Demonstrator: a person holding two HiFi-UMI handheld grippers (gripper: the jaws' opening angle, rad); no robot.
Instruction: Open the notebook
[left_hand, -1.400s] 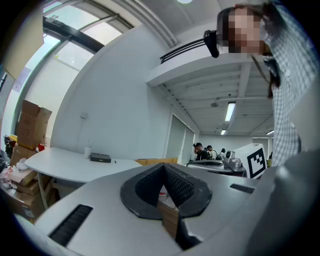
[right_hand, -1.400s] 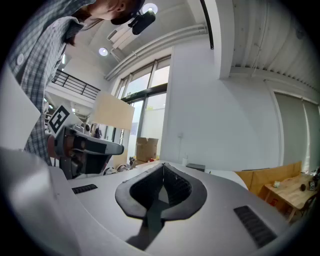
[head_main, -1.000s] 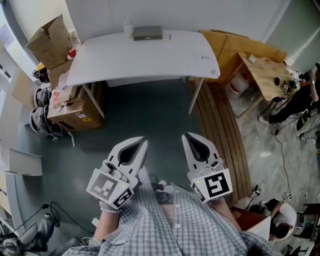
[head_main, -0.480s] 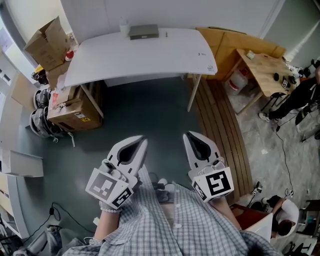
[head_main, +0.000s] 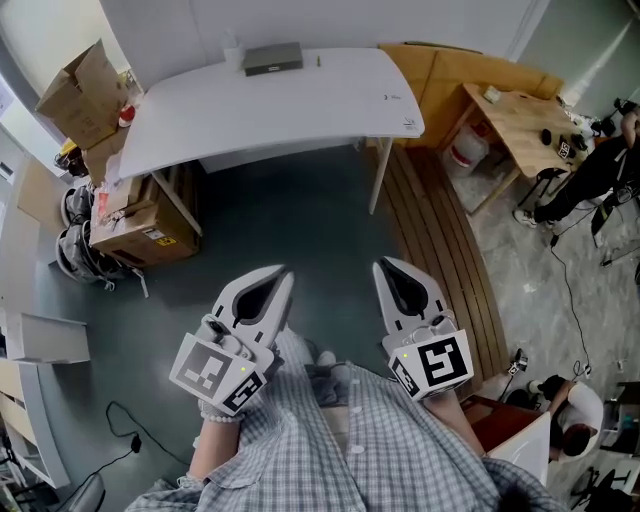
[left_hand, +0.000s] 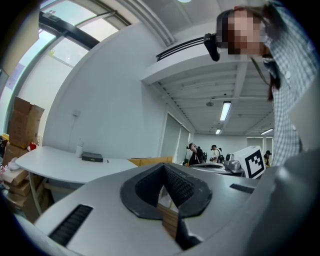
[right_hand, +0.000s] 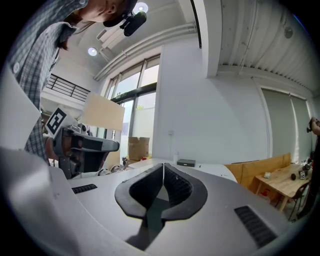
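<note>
1. I hold the left hand-held gripper and the right hand-held gripper level and side by side above the grey floor, both pointing toward the white counter.
2. Both pairs of jaws are clenched, with nothing between them.
3. A flat dark slab, likely the notebook though too small to be sure, lies at the counter's far edge by the wall, well apart from both grippers.
4. Cardboard boxes crowd the counter's left end.

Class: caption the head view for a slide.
Left hand-held gripper and right hand-held gripper, both shut, face a white table bearing the notebook.
</note>
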